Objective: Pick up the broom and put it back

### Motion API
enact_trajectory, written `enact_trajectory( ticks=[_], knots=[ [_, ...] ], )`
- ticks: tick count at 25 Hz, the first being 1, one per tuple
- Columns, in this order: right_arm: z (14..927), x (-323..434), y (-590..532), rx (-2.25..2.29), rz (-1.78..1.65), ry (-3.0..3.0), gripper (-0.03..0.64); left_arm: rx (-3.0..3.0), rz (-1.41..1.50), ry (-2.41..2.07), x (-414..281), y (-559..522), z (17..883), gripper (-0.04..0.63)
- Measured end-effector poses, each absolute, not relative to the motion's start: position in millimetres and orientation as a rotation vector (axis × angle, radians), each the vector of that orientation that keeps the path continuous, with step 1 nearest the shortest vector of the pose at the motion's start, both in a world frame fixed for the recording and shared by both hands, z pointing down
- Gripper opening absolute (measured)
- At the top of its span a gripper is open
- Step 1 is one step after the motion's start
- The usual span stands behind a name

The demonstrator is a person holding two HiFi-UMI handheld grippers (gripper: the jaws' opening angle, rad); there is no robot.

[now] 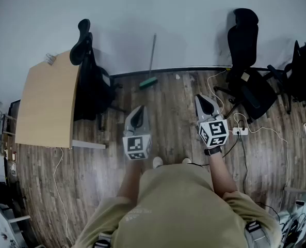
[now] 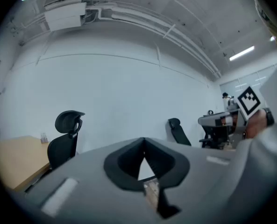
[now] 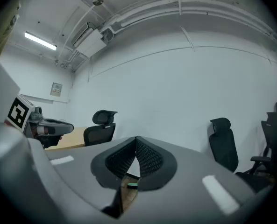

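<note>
While the broom [image 1: 151, 61] leans against the wall [image 1: 158, 14], its green head on the floor [image 1: 173, 102], the left gripper [image 1: 140, 110] and right gripper [image 1: 202, 100] hover well short of that wall, jaws closed on nothing, suggesting pick-up and return are both yet to come.

Cool, even, fairly bright room light from a ceiling strip light [image 3: 40, 40]; no glare. In the head view the office chair [image 1: 244, 40] throws a soft shadow on the white wall [image 1: 183, 14]. Strong fisheye bowing in all views, black corners in both gripper views, where the left gripper [image 2: 143, 143] and right gripper [image 3: 136, 143] sit close and blurred.
</note>
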State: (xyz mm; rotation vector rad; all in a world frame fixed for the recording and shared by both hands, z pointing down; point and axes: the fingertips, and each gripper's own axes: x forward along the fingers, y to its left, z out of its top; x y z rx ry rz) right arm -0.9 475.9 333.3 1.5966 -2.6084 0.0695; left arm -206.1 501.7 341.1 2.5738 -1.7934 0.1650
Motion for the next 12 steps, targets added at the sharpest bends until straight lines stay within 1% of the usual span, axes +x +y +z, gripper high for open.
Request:
enact_trajectory(
  ticks=[12],
  knots=[
    [336.5,-79.2,474.0,1.626,0.156,-2.621,0.005,2.594,0.155,-1.712,-276.2,500.1,355.2,0.002]
  ],
)
